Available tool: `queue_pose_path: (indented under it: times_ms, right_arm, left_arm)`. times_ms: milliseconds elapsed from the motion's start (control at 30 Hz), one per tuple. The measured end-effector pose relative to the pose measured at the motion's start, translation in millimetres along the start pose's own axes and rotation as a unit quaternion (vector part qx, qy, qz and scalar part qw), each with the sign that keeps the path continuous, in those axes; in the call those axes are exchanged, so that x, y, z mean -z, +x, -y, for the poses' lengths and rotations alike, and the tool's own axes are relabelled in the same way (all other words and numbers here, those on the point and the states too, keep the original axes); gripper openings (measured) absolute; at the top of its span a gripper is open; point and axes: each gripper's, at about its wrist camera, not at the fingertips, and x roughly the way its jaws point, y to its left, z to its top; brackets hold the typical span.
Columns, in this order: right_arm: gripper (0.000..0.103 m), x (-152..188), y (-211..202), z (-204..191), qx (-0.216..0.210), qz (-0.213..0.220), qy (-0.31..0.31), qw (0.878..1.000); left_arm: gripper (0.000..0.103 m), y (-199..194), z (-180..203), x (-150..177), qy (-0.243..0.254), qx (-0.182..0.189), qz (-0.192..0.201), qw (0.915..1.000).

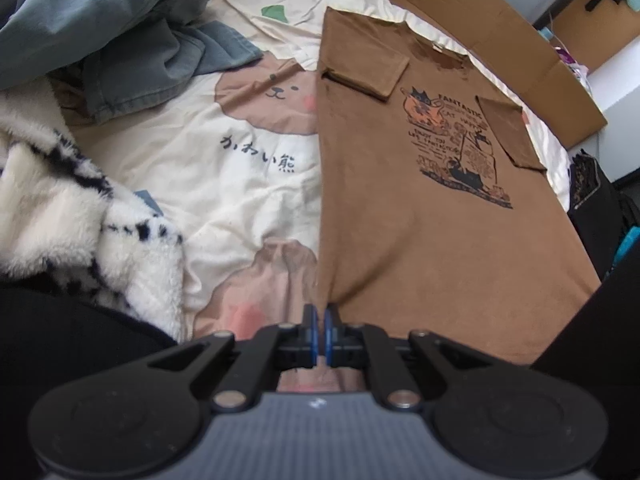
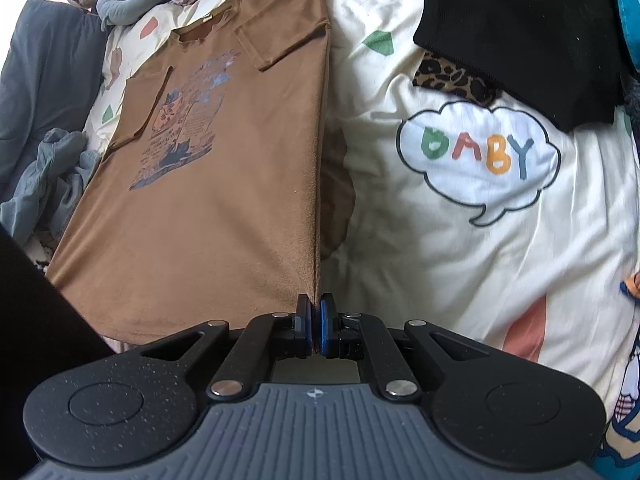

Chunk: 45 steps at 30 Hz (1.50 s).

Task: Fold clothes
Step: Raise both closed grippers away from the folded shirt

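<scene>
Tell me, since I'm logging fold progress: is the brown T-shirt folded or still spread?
Partly folded: the brown T-shirt has both sleeves turned inward over its front, body still full length, flat on the bedsheet.

A home bedroom: cartoon-print bedsheet (image 1: 240, 160), heaped clothes (image 1: 120, 28), cardboard box (image 1: 500, 40).

Cartoon-print bed cover (image 1: 248, 168) under brown T-shirt (image 1: 400, 220), denim (image 1: 120, 32), fleece (image 1: 80, 216).

Item count on the bed.
One brown printed cotton T-shirt (image 1: 420, 240) with two folded-in sleeves; one blue denim garment (image 1: 120, 28); one white-and-black fleece blanket (image 1: 80, 220); one flat cardboard sheet (image 1: 500, 40); one black knit garment (image 2: 520, 32); one leopard-print cloth (image 2: 452, 78); two black claws (image 1: 320, 326), one per view.
</scene>
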Motion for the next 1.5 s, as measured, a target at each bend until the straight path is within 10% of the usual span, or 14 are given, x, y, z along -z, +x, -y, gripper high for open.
queue_pose_path:
  times_ms: [1500]
  right_arm:
    - [0.002, -121, -110, -51, -0.056, 0.14, -0.022, 0.988]
  left_arm:
    - [0.003, -104, 36, -105, -0.046, 0.066, 0.17, 0.9821]
